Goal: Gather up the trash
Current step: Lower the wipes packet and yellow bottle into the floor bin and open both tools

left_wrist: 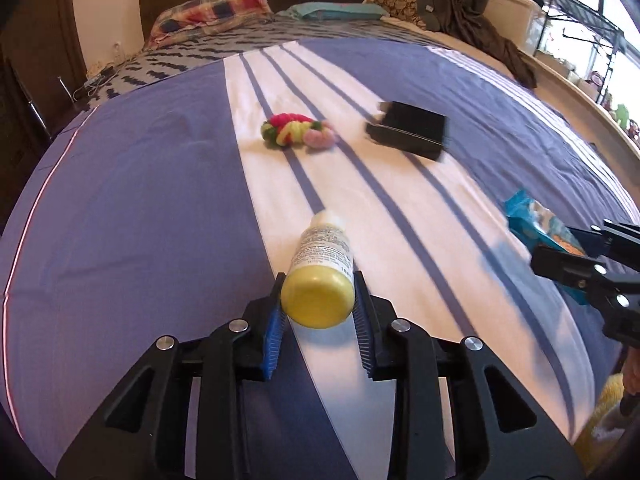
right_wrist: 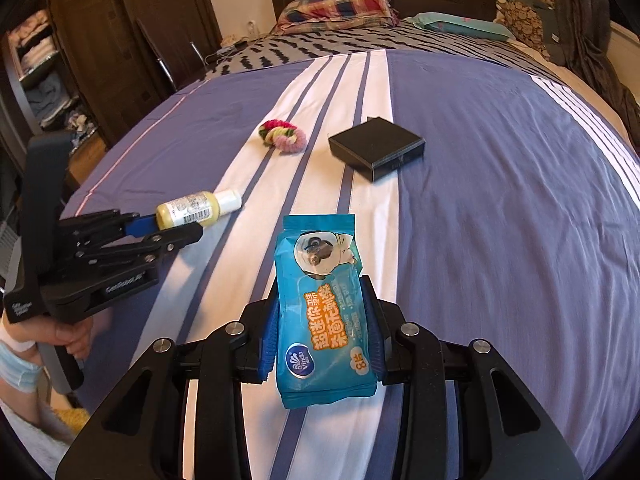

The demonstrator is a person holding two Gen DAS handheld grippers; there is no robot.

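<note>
My left gripper (left_wrist: 318,294) is shut on a small yellow bottle (left_wrist: 320,272) with a white cap, held by its base just above the bed; it also shows in the right wrist view (right_wrist: 196,210). My right gripper (right_wrist: 322,312) is shut on a blue wet-wipes packet (right_wrist: 322,312), held lengthwise between the pads; the packet also shows at the right edge of the left wrist view (left_wrist: 540,226).
A black flat box (right_wrist: 376,146) and a bundle of colourful hair ties (right_wrist: 282,134) lie further up the purple-and-white striped bedspread (right_wrist: 500,200). Pillows (right_wrist: 336,8) and a headboard are at the far end. A wardrobe (right_wrist: 60,60) stands left of the bed.
</note>
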